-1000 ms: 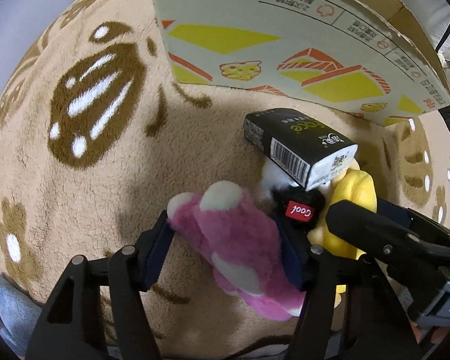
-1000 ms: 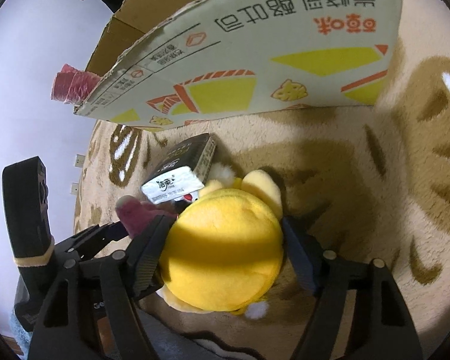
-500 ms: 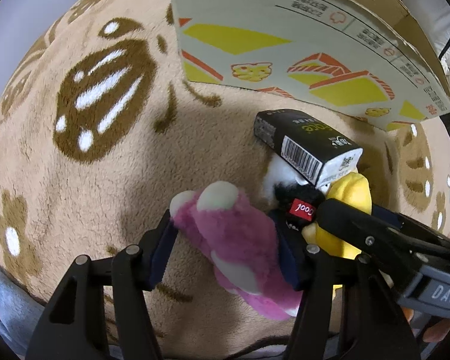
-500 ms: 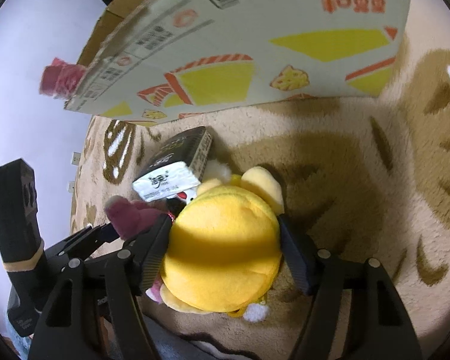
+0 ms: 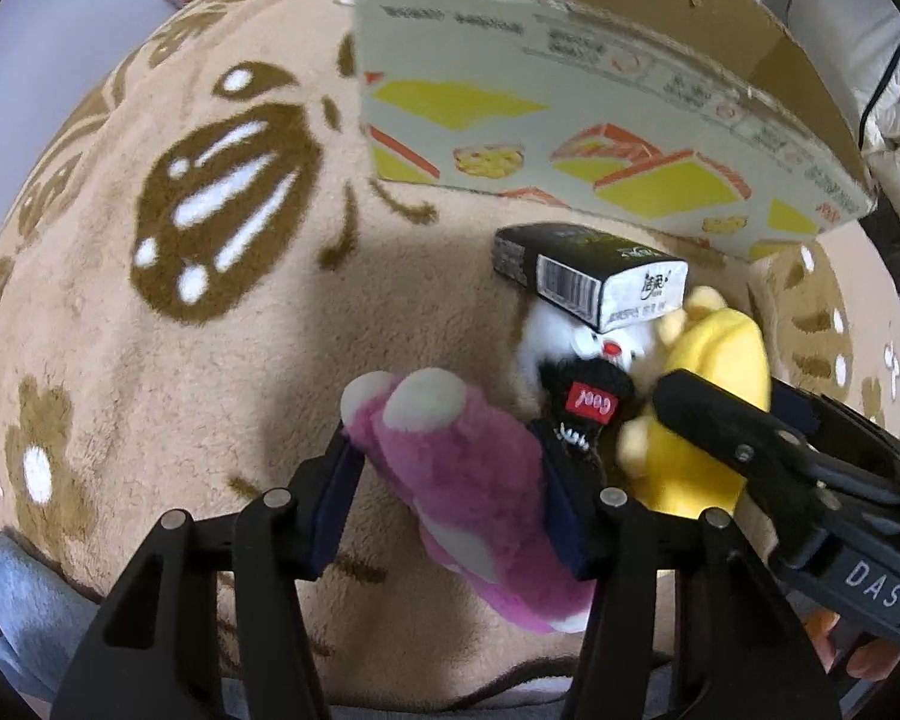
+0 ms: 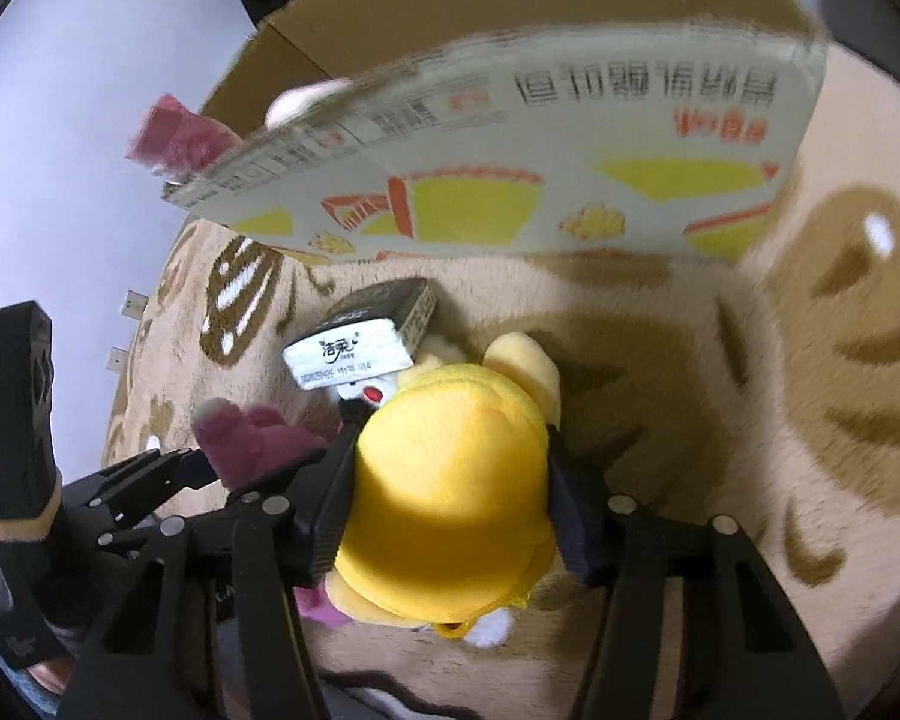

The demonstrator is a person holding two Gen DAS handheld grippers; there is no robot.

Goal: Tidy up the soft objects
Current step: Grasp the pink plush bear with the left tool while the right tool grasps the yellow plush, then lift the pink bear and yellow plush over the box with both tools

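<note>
1. While both toys are clamped, neither has reached the cardboard box (image 5: 600, 138) yet: the pink plush toy (image 5: 468, 480) sits squeezed between the fingers of the left gripper (image 5: 444, 498), and the yellow plush toy (image 6: 450, 498) is pinched the same way by the right gripper (image 6: 450, 510).
2. Whether either toy is lifted clear of the rug is hard to tell; each reads as low over the brown-patterned plush rug (image 5: 150, 360), in front of the box and short of its rim.
3. Just beyond the two grippers lies a small white plush toy with black clothing and a red "Cool" tag (image 5: 588, 384), with a dark tissue pack (image 5: 594, 276) resting on top of it. Neither is gripped.
4. Past them stands the box, printed side toward the cameras, its top open. Something pink and fluffy (image 6: 180, 138) shows at its far corner, so I judge at least one soft item may already be stowed, though blur keeps me from naming it.
5. By my estimate the task is partway through: two toys are in hand and need carrying over the box wall and releasing, and then the white toy and probably the tissue pack remain to be collected.
</note>
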